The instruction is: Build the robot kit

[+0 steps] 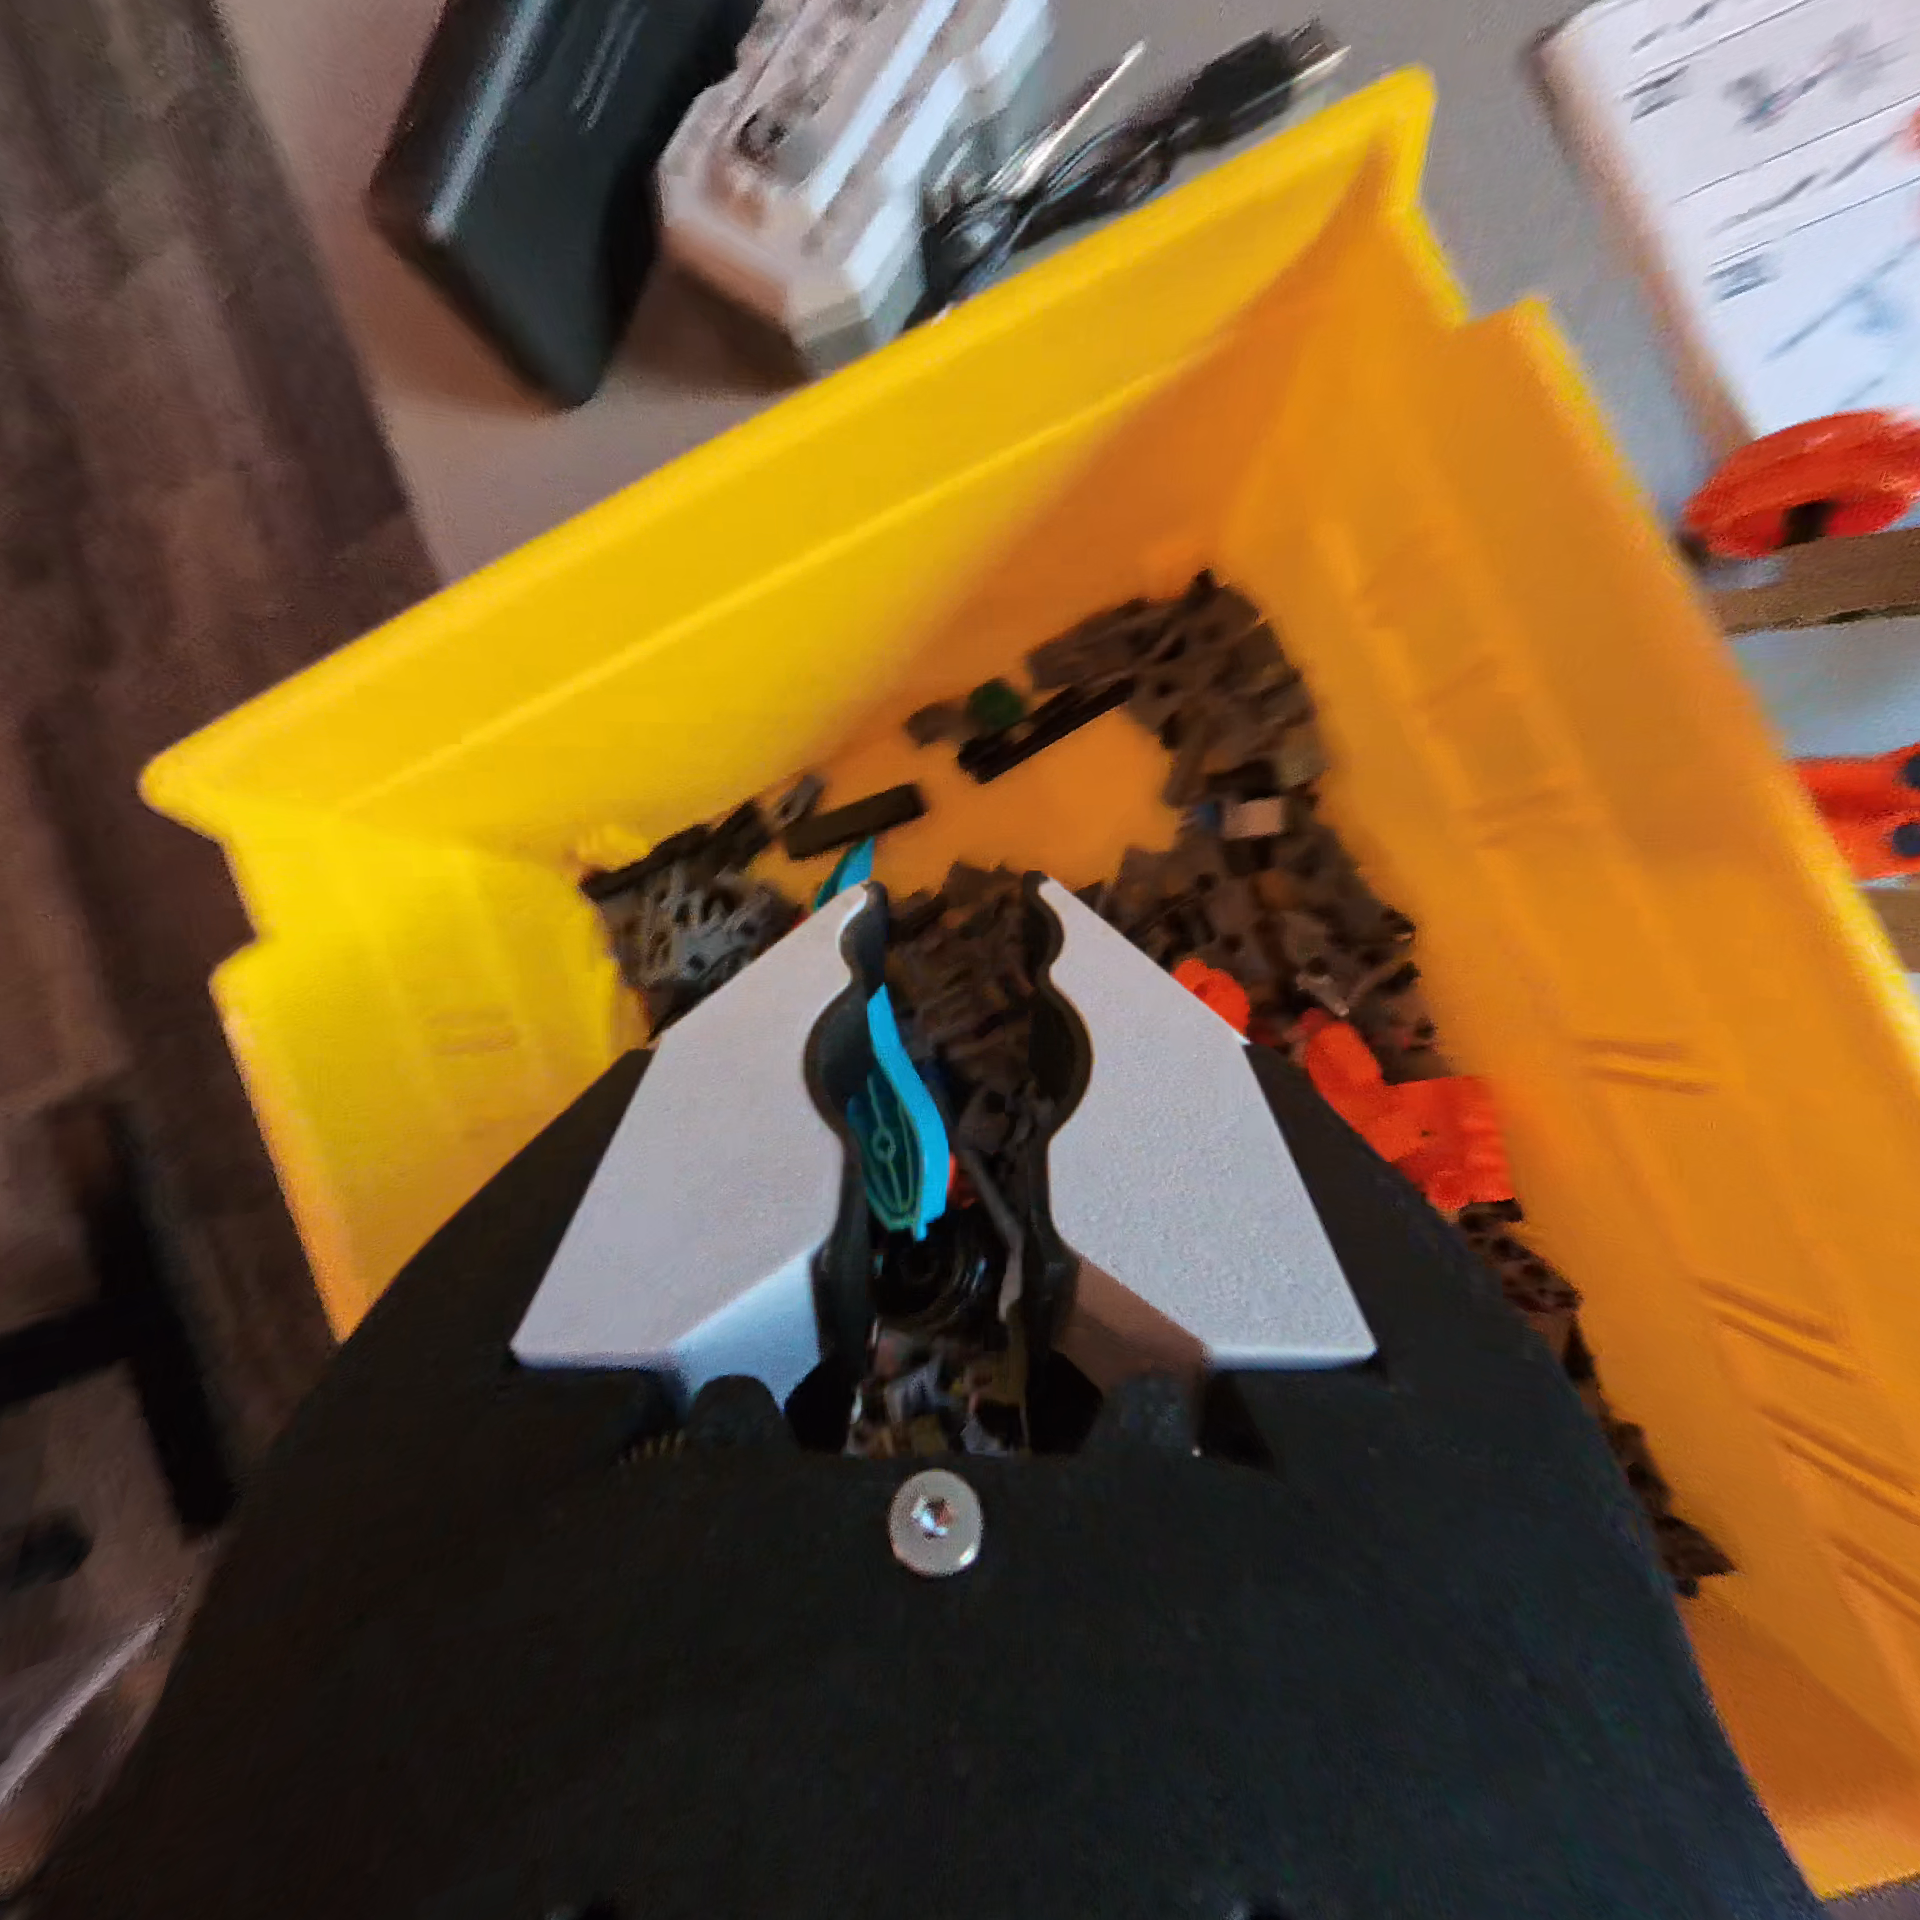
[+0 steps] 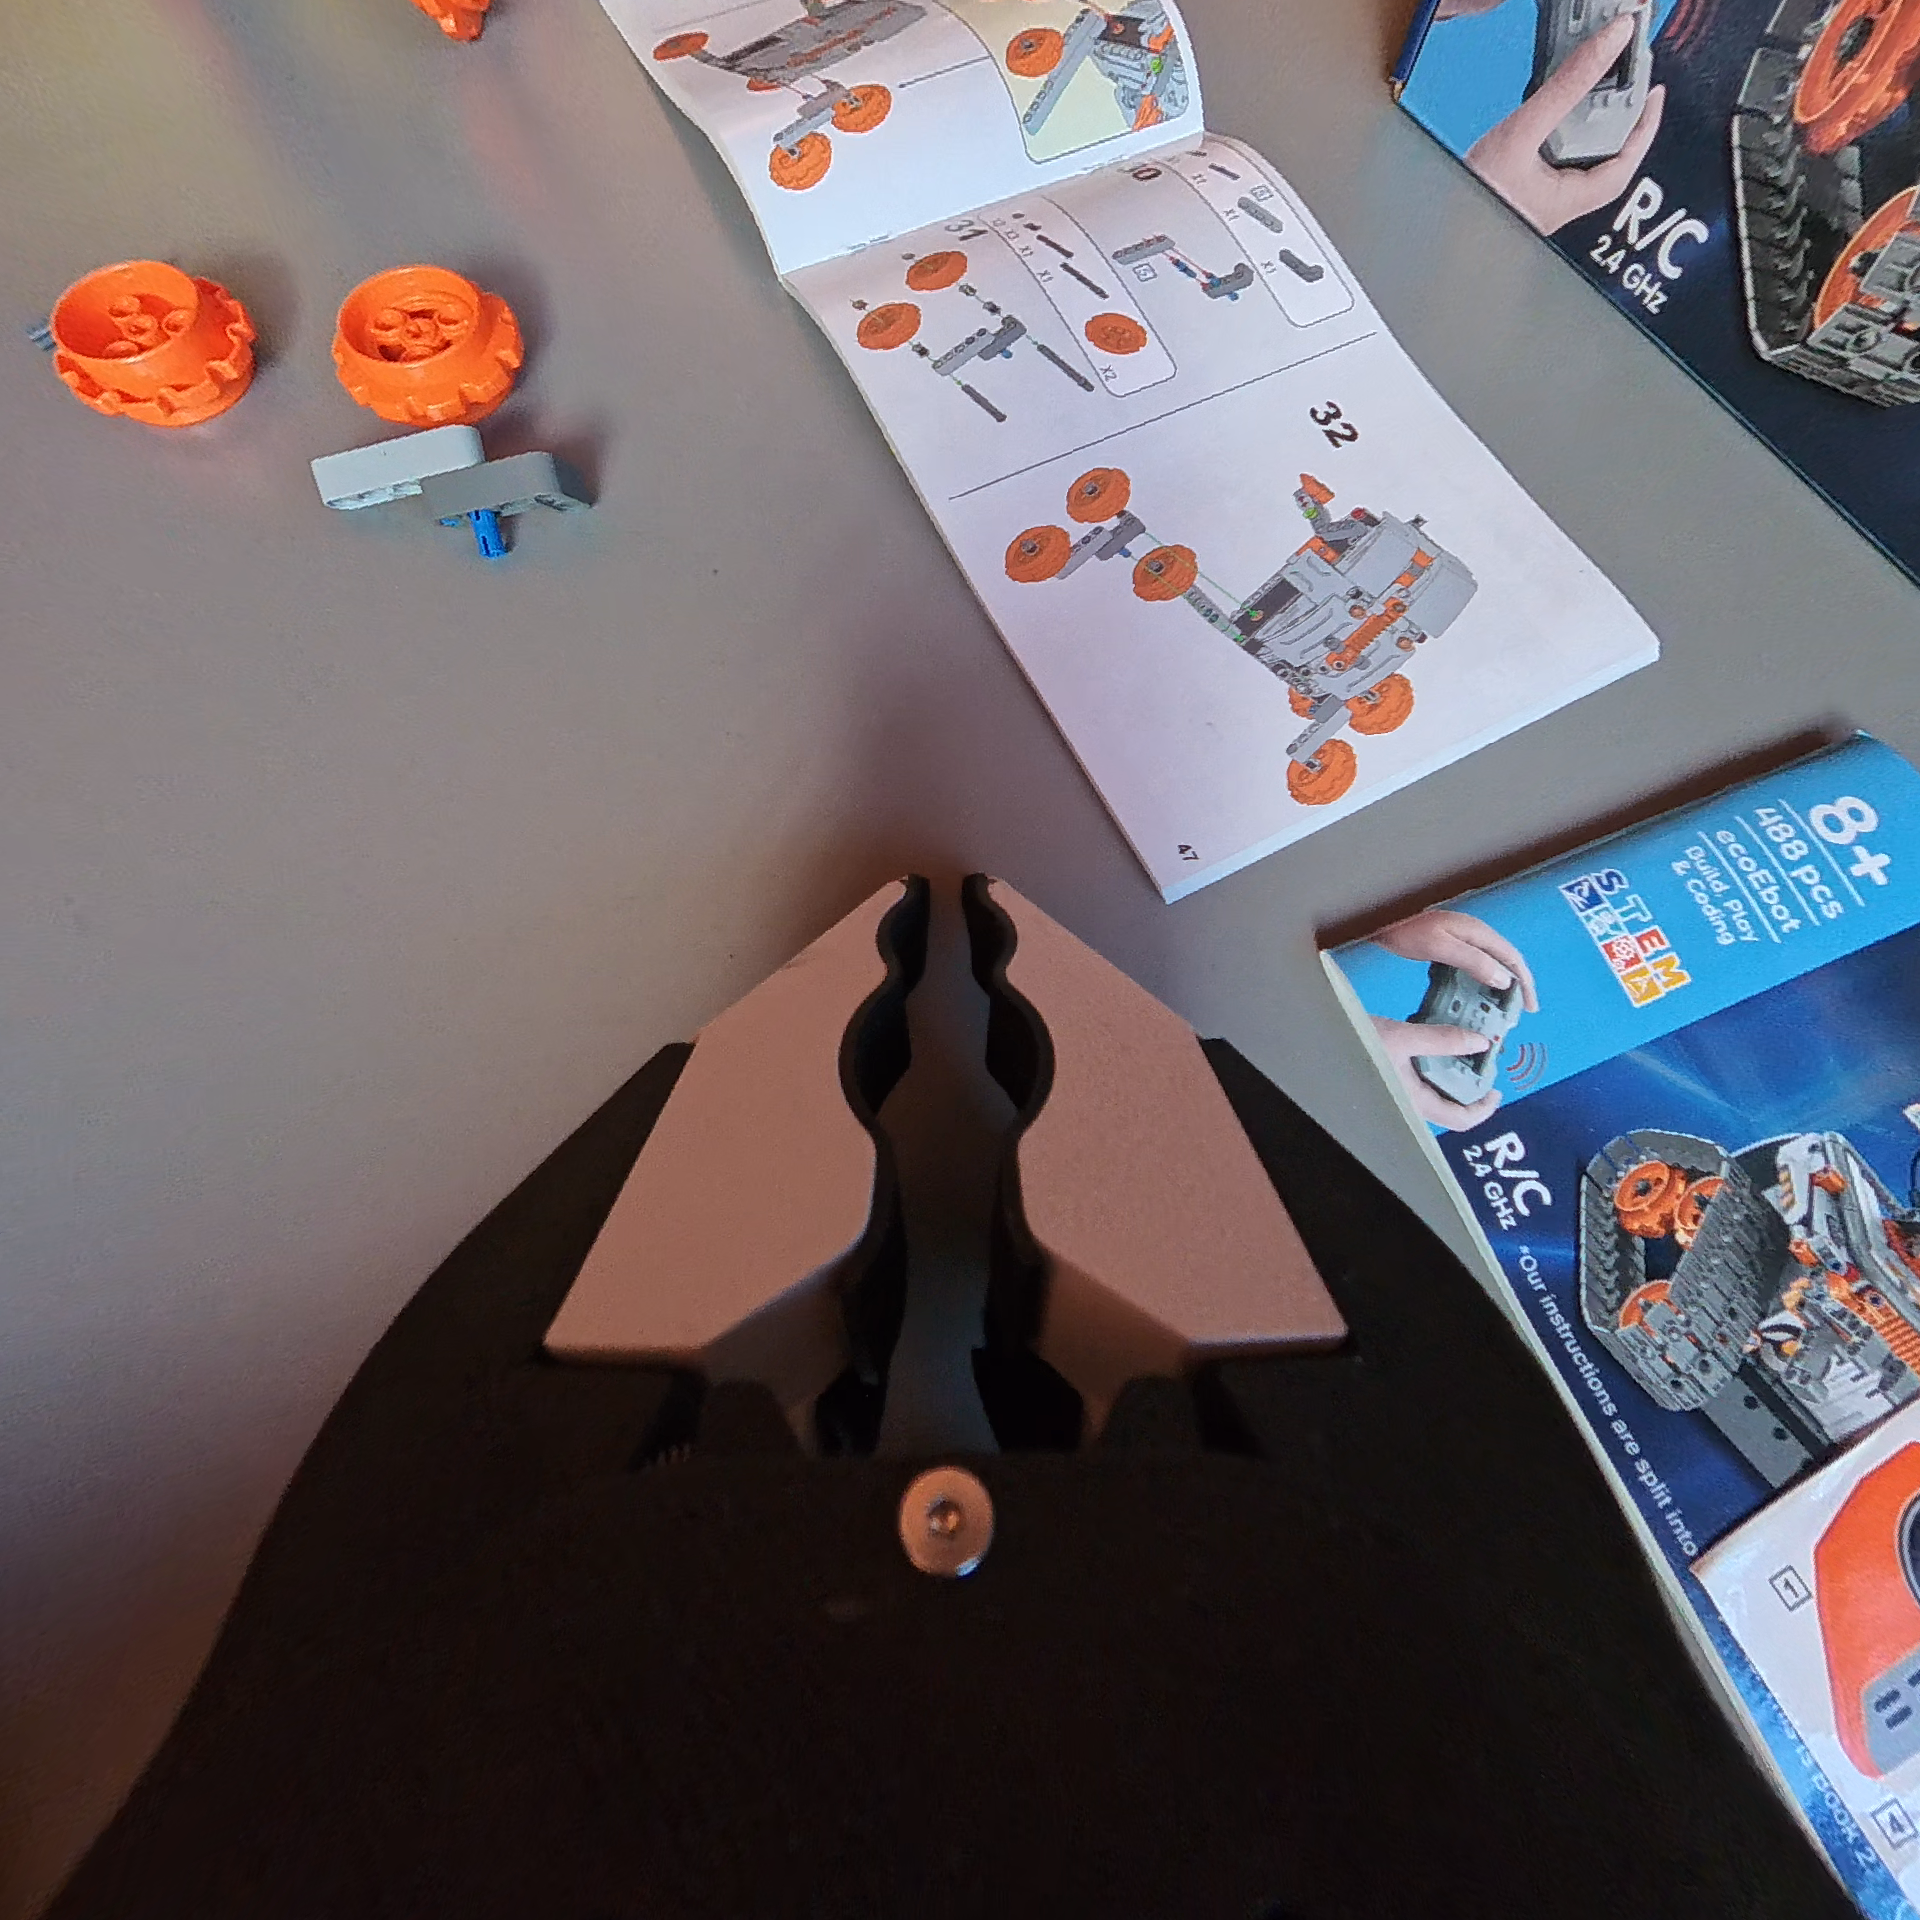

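1. Left gripper [image 1: 951, 894] is held over a yellow bin [image 1: 1039, 499] of small dark building parts [image 1: 1226, 748]; its jaws stand slightly apart, with a thin blue strip [image 1: 899, 1101] lying against the left finger, though a grip cannot be confirmed.
2. Right gripper [image 2: 943, 883] is seen nearly closed and empty above the grey table [image 2: 416, 779].
3. 2 orange wheels [image 2: 424, 343] and grey beams [image 2: 447, 478] are laid well to its left; an open instruction booklet [image 2: 1195, 499] lies ahead.

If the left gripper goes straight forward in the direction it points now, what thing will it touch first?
Most likely the pile of dark small parts on the floor of the yellow bin. The left gripper points down into it, just above. Blur hides the exact depth.
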The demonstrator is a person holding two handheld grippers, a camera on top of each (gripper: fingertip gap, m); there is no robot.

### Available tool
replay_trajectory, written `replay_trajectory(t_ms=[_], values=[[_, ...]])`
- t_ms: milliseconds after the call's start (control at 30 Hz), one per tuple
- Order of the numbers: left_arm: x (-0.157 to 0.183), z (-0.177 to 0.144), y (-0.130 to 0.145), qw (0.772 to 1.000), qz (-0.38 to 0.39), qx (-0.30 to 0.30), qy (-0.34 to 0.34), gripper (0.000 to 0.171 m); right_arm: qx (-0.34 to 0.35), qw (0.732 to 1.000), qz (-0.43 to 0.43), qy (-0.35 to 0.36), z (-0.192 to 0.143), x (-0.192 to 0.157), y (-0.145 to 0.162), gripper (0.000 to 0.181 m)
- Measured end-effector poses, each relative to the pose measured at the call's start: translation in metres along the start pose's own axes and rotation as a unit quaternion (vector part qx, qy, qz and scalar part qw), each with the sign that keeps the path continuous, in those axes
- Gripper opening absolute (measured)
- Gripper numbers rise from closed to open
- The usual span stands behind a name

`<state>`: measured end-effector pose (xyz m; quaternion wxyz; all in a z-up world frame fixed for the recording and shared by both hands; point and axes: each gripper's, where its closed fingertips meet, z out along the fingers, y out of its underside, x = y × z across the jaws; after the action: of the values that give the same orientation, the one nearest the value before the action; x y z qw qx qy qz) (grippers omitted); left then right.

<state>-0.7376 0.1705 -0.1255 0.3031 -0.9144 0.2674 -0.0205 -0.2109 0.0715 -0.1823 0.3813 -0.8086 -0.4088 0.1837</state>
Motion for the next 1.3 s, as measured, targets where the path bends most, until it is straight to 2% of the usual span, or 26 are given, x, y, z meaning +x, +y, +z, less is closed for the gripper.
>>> replay_trajectory(t_ms=[167, 233, 367, 500, 533, 567, 700, 800, 900, 1000, 1133, 1300], values=[[0.002, 0.008, 0.0, 0.998, -0.013, -0.017, 0.066, 0.029, 0.0, 1.0, -0.004, 0.007, 0.0, 0.001, 0.0, 0.009], [0.012, 0.008, 0.011, 0.993, -0.012, -0.043, 0.107, 0.032, 0.0, 1.0, -0.006, 0.009, 0.0, 0.001, 0.0, 0.009], [0.016, 0.013, 0.035, 0.99, 0.029, -0.082, 0.113, 0.038, 0.0, 1.0, 0.007, -0.001, 0.0, 0.001, 0.0, 0.009], [0.003, 0.022, 0.055, 0.988, 0.074, -0.113, 0.068, 0.038, 0.0, 1.0, 0.01, -0.003, 0.0, 0.001, 0.0, 0.008], [-0.005, 0.023, 0.054, 0.99, 0.084, -0.111, 0.04, 0.024, 0.0, 1.0, 0.01, -0.003, 0.0, 0.001, 0.0, 0.009], [-0.011, 0.023, 0.054, 0.99, 0.087, -0.111, 0.02, 0.023, 0.0, 1.0, 0.009, -0.002, 0.0, 0.001, 0.0, 0.009], [-0.018, 0.023, 0.053, 0.992, 0.061, -0.114, 0.004, 0.021, 0.0, 1.0, 0.007, 0.0, 0.0, 0.001, 0.0, 0.009], [-0.017, 0.01, 0.052, 0.993, 0.034, -0.111, -0.001, 0.021, 0.0, 1.0, 0.006, 0.002, 0.0, 0.002, 0.0, 0.009], [-0.007, -0.004, 0.064, 0.991, 0.009, -0.136, 0.011, 0.009, 0.0, 1.0, 0.009, 0.0, 0.0, 0.002, 0.0, 0.009], [0.001, -0.005, 0.068, 0.99, -0.003, -0.142, 0.024, 0.001, 0.0, 1.0, 0.011, -0.002, 0.0, 0.002, 0.0, 0.009], [-0.006, 0.001, 0.08, 0.982, -0.044, -0.183, 0.015, 0.012, 0.0, 1.0, 0.008, 0.0, 0.0, 0.002, 0.0, 0.009], [-0.004, 0.004, 0.083, 0.975, -0.081, -0.204, 0.027, 0.012, 0.0, 1.0, 0.001, 0.006, 0.0, 0.002, 0.0, 0.009]])
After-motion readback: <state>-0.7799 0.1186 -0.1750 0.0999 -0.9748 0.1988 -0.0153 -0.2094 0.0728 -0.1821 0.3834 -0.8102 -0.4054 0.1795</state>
